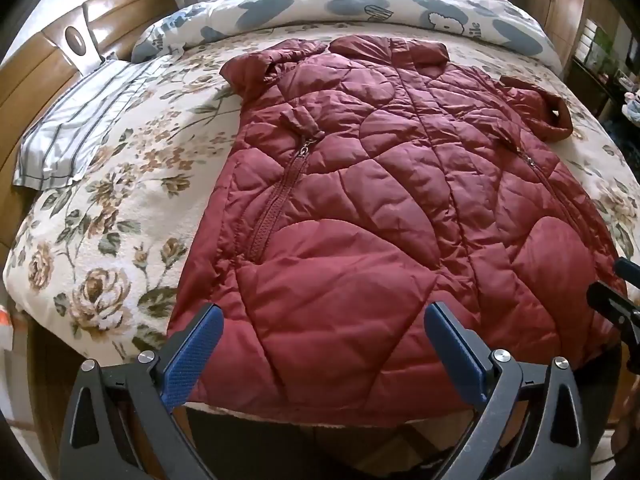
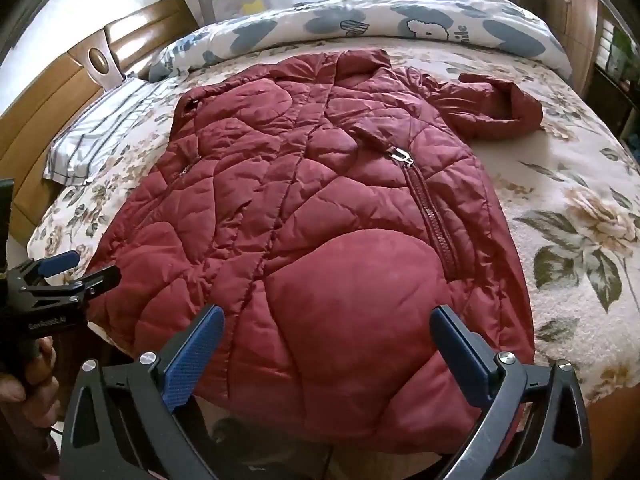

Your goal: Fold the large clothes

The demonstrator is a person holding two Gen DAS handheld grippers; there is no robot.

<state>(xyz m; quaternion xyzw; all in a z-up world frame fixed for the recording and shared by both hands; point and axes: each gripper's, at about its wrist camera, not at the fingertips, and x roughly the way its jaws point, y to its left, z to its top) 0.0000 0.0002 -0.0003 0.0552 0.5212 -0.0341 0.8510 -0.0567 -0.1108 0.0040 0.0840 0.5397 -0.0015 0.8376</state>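
A dark red quilted coat (image 1: 360, 208) (image 2: 304, 216) lies spread front-up on the bed, its collar at the far end and its hem at the near edge. Its sleeves lie bent near the shoulders; one sleeve (image 2: 500, 104) curls out to the right. My left gripper (image 1: 324, 320) hovers open over the left part of the hem, nothing between its blue pads (image 1: 192, 360). My right gripper (image 2: 328, 320) hovers open over the right part of the hem, also empty. The left gripper (image 2: 80, 268) shows at the left edge of the right wrist view, held by a hand (image 2: 36, 372).
The bed carries a floral blanket (image 1: 120, 208) (image 2: 580, 240). A rolled duvet with blue patterns (image 1: 360, 4) lies across the far end. A striped pillow (image 1: 80, 120) rests at the left by the wooden headboard (image 1: 36, 72). Wooden furniture (image 2: 572, 12) stands at the right.
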